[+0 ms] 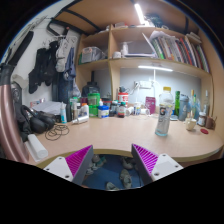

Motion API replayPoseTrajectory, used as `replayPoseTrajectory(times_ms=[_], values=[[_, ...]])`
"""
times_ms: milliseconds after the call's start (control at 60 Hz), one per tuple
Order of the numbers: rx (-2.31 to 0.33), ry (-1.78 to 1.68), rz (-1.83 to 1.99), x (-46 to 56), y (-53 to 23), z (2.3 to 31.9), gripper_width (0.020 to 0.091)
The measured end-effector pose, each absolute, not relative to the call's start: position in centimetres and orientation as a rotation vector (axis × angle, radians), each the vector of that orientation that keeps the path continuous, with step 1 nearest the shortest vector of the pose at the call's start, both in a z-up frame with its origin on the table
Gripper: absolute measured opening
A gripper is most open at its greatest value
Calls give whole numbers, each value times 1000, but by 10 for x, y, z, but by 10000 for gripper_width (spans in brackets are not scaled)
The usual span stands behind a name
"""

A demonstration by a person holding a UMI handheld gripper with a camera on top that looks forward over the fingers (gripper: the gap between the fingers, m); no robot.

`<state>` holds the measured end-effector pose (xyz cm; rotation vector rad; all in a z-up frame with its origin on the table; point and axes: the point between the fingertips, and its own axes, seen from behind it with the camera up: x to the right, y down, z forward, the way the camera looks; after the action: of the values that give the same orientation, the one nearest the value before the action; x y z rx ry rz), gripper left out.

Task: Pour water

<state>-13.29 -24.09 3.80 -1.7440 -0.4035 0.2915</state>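
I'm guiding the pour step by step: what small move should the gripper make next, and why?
Probably move forward and right toward the clear plastic water bottle standing upright on the light wooden desk. The gripper is open and empty, with the bottle well beyond its fingers.

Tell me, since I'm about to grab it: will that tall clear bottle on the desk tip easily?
Probably. The clear bottle stands tall and narrow, so a high push could topple it. Its smooth sides may be slippery. The gripper, jaws open, is well short of it.
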Motion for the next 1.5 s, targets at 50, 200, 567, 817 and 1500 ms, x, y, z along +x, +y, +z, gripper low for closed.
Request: replayPoseTrajectory(times_ms=[50, 200, 567, 817, 1500], values=[[-1742, -395, 297, -132, -238, 38, 850], [-1745, -379, 292, -125, -225, 38, 851], [-1764, -322, 265, -95, -204, 31, 853], [-1716, -234, 155, -36, -150, 57, 853], [-1672, -80, 70, 27, 53, 95, 853]])
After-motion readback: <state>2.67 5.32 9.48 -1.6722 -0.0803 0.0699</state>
